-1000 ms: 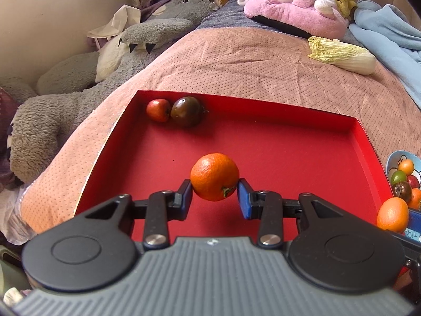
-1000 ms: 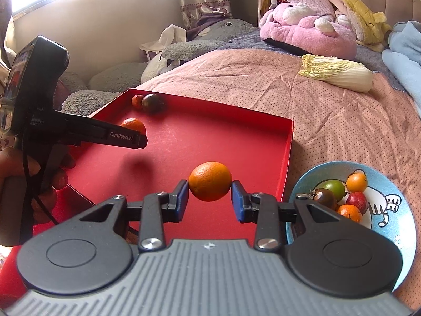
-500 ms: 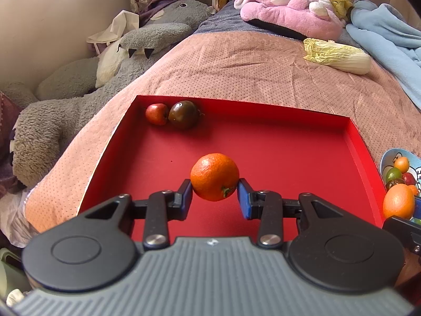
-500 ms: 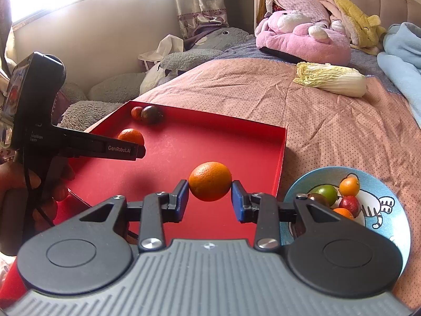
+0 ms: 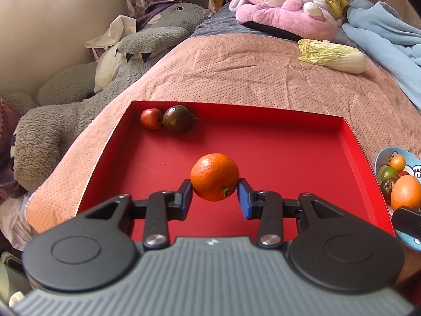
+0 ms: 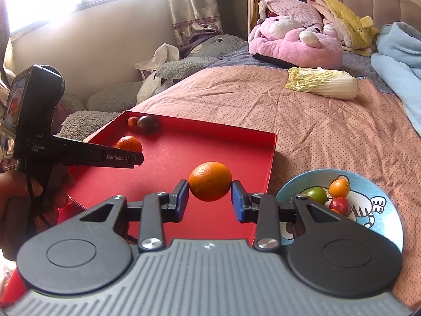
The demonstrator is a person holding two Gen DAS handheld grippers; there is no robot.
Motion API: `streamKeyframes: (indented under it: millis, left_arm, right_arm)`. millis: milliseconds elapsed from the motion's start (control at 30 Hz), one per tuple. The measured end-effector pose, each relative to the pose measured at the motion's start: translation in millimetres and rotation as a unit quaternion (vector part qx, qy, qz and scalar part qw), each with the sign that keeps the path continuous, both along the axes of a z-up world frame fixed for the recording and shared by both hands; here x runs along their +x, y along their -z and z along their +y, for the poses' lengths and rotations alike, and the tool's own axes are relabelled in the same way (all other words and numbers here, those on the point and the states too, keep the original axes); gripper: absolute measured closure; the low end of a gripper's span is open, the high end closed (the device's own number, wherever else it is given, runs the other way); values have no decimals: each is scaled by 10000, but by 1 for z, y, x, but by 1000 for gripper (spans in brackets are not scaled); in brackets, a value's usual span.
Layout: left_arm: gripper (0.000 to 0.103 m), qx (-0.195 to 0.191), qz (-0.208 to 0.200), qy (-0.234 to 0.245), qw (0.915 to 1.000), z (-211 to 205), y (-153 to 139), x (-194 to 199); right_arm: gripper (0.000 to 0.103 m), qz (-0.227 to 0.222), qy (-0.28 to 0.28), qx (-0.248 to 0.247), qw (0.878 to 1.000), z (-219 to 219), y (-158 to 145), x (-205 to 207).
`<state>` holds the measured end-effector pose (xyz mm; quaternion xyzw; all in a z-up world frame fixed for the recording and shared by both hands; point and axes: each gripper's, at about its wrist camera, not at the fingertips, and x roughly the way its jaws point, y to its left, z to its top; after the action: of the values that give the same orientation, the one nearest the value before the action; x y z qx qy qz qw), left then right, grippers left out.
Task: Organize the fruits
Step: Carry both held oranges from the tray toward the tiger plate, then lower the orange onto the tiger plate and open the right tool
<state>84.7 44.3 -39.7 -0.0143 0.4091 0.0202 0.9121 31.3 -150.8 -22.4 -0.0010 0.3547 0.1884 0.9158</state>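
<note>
Each gripper's fingers pinch a fruit above the red tray [image 5: 263,142]: left gripper [image 5: 214,196] a tangerine [image 5: 214,176], right gripper [image 6: 210,198] an orange [image 6: 210,181]. Only the right view shows the whole blue bowl [image 6: 381,223].

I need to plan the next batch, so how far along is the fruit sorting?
Done: a small red fruit and a dark tomato sit in the red tray's far corner. In hand: each gripper holds an orange, left and right, over the tray. Left: several small fruits in the blue bowl.
</note>
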Motion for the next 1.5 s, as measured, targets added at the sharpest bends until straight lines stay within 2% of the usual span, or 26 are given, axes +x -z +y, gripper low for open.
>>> streamKeyframes:
  millis: [667, 1167, 1500]
  left_arm:
    - [63, 60, -17, 229, 9997, -25, -3, 1]
    - [63, 86, 8, 324, 9994, -35, -2, 2]
    - [63, 86, -32, 393, 9992, -40, -6, 3]
  right_arm:
    - [62, -72, 504, 145, 9986, -39, -7, -8]
    - [62, 15, 1160, 99, 9932, -88, 5, -5]
    - [62, 210, 1432, -37, 9895, -107, 25, -6]
